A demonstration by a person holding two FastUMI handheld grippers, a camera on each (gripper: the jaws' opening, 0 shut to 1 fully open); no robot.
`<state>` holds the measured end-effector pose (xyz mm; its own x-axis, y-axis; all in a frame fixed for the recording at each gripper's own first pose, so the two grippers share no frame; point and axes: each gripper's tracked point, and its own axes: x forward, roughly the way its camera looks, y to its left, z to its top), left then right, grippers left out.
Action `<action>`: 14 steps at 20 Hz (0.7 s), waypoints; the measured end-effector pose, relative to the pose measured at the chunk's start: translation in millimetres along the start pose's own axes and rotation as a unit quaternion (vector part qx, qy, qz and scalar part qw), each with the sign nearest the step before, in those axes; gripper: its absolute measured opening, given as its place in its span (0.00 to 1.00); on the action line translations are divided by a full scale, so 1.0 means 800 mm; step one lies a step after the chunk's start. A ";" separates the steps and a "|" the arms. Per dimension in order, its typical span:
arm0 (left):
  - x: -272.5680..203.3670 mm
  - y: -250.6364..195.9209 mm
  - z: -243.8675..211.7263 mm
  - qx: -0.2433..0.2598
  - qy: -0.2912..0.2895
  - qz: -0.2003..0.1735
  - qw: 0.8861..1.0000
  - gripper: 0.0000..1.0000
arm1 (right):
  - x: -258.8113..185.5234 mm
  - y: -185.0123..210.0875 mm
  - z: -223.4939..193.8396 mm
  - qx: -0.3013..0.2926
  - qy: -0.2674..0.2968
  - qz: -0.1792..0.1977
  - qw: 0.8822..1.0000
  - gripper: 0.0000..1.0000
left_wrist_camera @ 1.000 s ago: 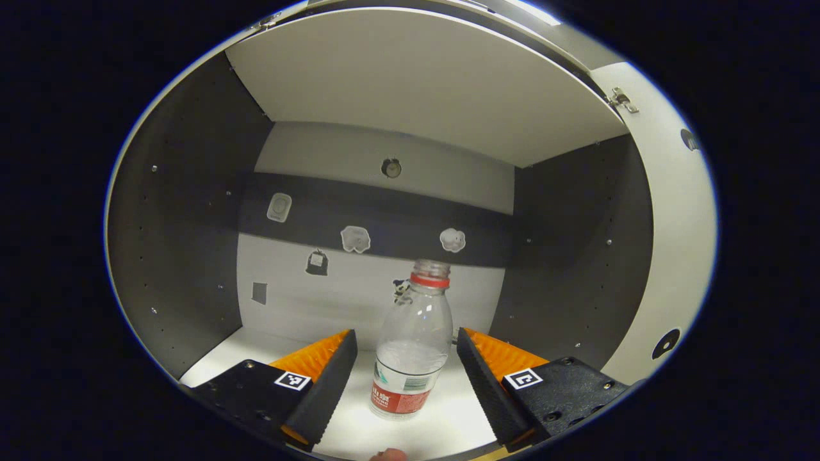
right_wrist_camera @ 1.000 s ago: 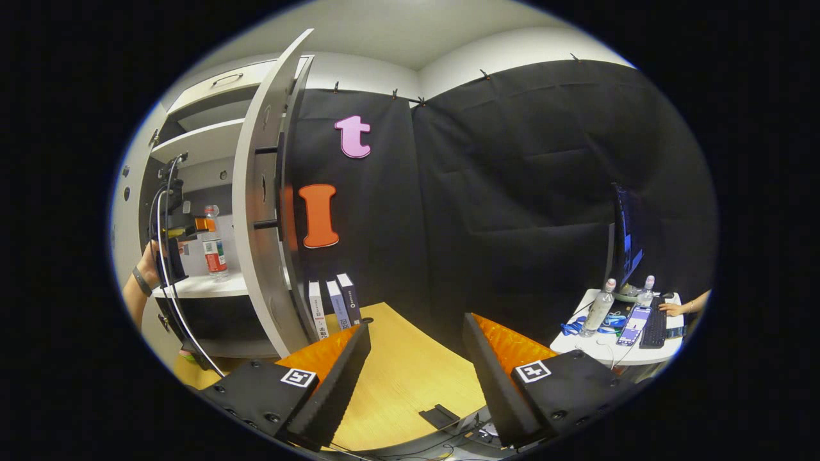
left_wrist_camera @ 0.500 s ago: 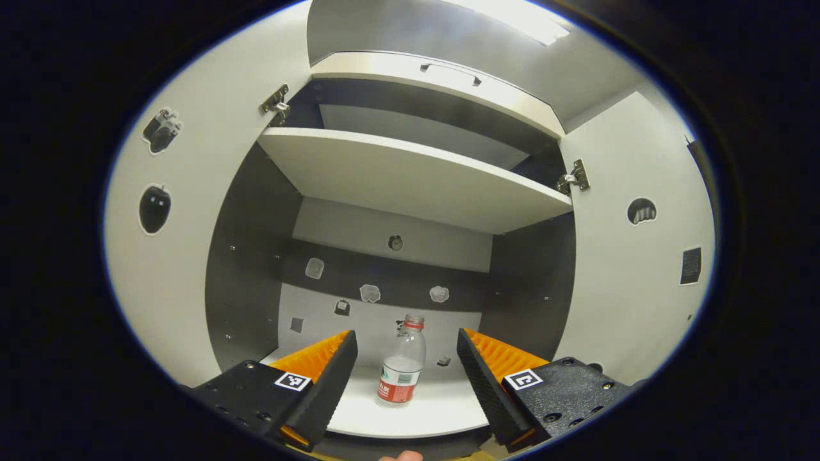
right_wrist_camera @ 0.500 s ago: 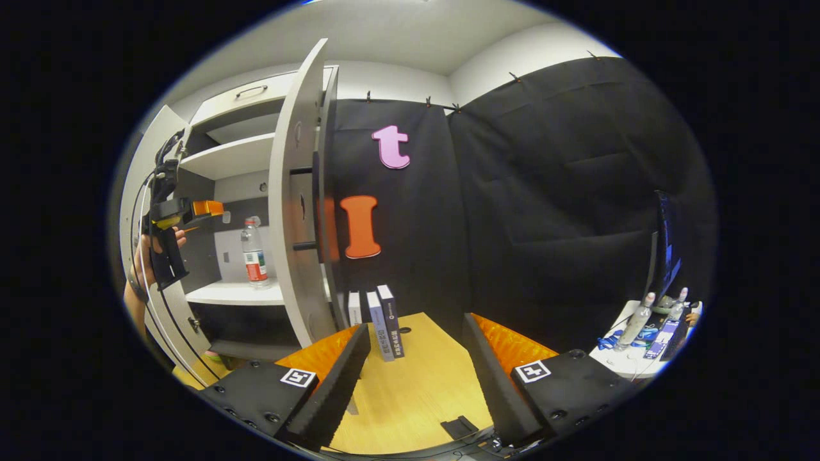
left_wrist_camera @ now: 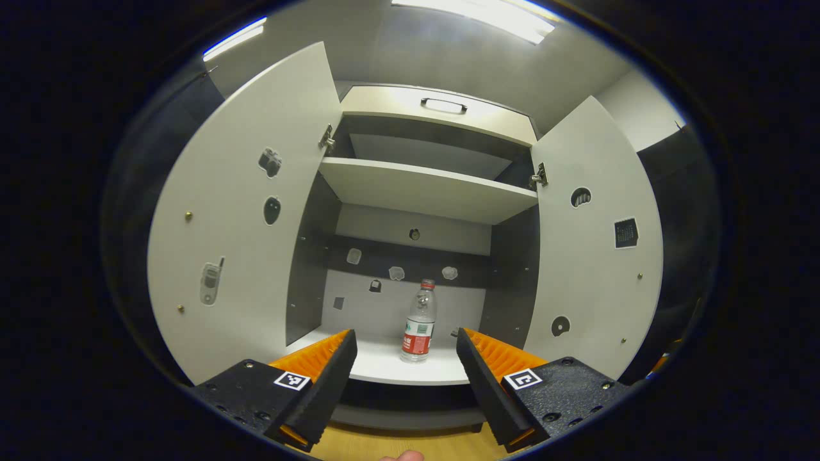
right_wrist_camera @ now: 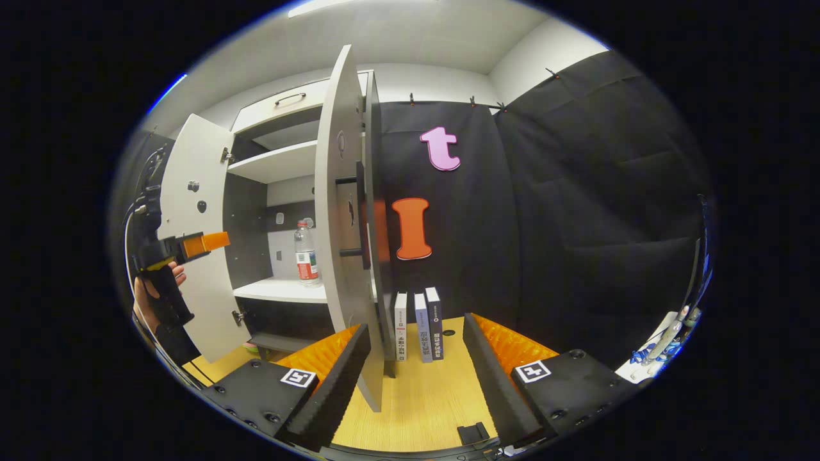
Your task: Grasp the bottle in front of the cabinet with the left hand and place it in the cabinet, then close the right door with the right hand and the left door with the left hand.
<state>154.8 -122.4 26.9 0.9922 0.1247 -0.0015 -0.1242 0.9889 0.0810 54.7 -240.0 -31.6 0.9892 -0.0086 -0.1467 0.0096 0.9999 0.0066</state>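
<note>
My left gripper (left_wrist_camera: 405,358) was wide open and held nothing. At twelve o'clock ahead of it, the bottle (left_wrist_camera: 420,321) stood upright on the lower shelf (left_wrist_camera: 384,365) of the cabinet (left_wrist_camera: 442,115), apart from my fingers. The left door (left_wrist_camera: 243,218) at ten o'clock and the right door (left_wrist_camera: 596,243) at two o'clock both stood open. My right gripper (right_wrist_camera: 416,365) was also wide open and empty, with the right door's edge at eleven o'clock and three books (right_wrist_camera: 418,323) upright at twelve.
</note>
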 end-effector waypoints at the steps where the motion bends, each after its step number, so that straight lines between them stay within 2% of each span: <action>1: -0.019 -0.001 -0.007 0.005 0.000 0.008 1.000 0.94 | -0.001 0.004 0.000 0.000 -0.001 0.010 1.000 0.97; 7: -0.107 -0.020 -0.066 -0.017 0.024 0.032 0.999 0.95 | -0.001 0.024 -0.001 0.007 0.003 0.048 0.999 0.97; 8: -0.114 -0.018 -0.072 -0.017 0.024 0.037 0.999 0.95 | 0.000 0.027 -0.003 0.009 0.004 0.049 0.999 1.00; 11: -0.133 -0.007 -0.084 -0.012 0.025 0.045 0.999 0.95 | 0.002 0.037 -0.011 0.014 0.004 0.038 0.999 0.97; 14: -0.131 0.005 -0.083 0.007 0.027 0.028 0.999 0.95 | 0.011 0.048 0.002 0.010 -0.013 0.013 1.000 0.97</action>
<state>49.6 -126.0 -38.7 0.9815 0.1849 -0.0497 -0.1796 0.9791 0.0958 63.8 -201.4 -31.0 0.9926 0.0172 -0.1199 -0.0137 0.9995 0.0300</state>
